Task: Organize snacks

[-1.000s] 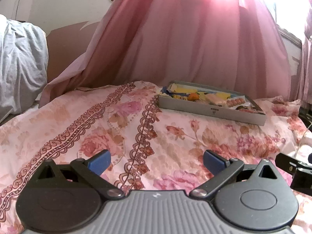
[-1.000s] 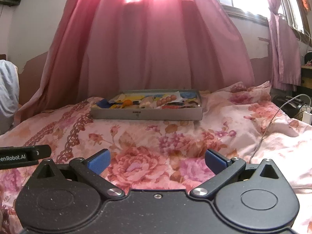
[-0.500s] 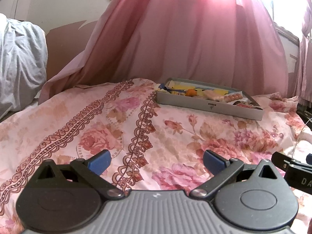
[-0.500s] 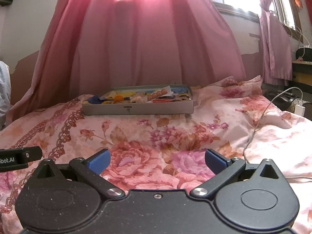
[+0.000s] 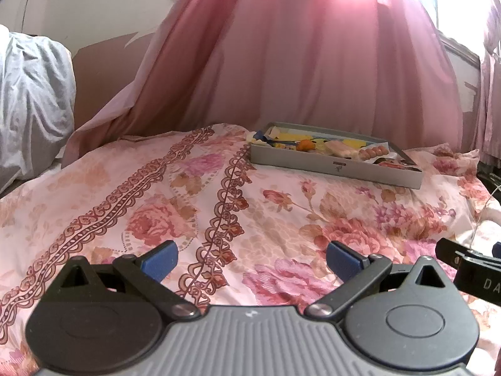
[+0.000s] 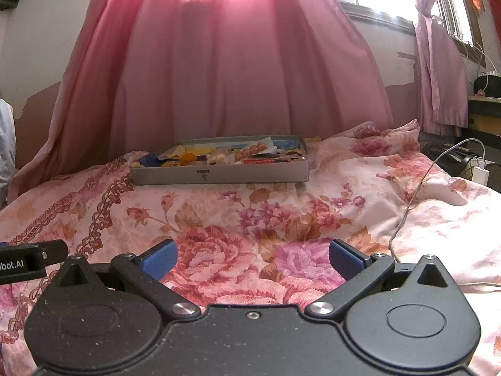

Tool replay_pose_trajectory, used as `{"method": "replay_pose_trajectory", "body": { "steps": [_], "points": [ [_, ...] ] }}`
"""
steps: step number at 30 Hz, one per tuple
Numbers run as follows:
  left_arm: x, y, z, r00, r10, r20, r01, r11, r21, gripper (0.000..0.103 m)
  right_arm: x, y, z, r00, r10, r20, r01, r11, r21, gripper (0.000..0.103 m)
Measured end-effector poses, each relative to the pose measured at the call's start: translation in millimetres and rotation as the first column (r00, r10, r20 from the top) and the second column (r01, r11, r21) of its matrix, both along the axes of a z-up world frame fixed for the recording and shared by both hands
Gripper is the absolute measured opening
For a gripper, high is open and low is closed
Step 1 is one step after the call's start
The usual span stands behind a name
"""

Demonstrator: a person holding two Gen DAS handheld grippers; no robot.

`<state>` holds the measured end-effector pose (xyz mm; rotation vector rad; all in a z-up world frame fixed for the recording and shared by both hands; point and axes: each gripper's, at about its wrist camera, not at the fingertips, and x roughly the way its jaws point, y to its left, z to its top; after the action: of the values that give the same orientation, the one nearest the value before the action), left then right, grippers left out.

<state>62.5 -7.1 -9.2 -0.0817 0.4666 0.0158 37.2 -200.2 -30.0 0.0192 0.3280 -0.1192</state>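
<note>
**poster1:** Grippers first, since they're closest. Left gripper point(image 5: 252, 258) has its blue pads spread wide with nothing between them, just floral bedspread point(image 5: 175, 213) underneath. Right gripper point(image 6: 252, 258) is the same deal, jaws wide apart and empty, hovering over a big pink rose in the print. Each one peeks into the other's view at the side edge, so they sit side by side near the front edge of the bed.

**poster2:** ok and where are the snacks?

**poster1:** All in a shallow grey tray point(image 6: 219, 175) lying flat on the bedspread toward the far edge of the bed, well apart from both grippers. From the left view the tray point(image 5: 336, 164) sits off to the right. Snacks point(image 6: 225, 155) are piled inside: yellow and blue wrappers, something small and orange, a row of round brownish pieces. Can't read any labels.

**poster2:** anything else on the bed?

**poster1:** White cable point(image 6: 416, 188) trailing across the right edge of the bedspread. Past the tray, pink curtain point(image 6: 225, 62) draping down to the bed, bright window behind it. Grey-white bundle of cloth point(image 5: 31, 100) at the far left.
</note>
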Motion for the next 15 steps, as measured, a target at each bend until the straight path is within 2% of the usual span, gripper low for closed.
{"method": "replay_pose_trajectory", "body": {
  "steps": [15],
  "points": [
    [0.9, 0.0, -0.8, 1.000, 0.001, -0.003, -0.001, 1.000, -0.003, 0.103, 0.6, 1.6, -1.0, 1.000, 0.007, -0.006, -0.007, 1.000, -0.009, 0.102]
  ]
}}
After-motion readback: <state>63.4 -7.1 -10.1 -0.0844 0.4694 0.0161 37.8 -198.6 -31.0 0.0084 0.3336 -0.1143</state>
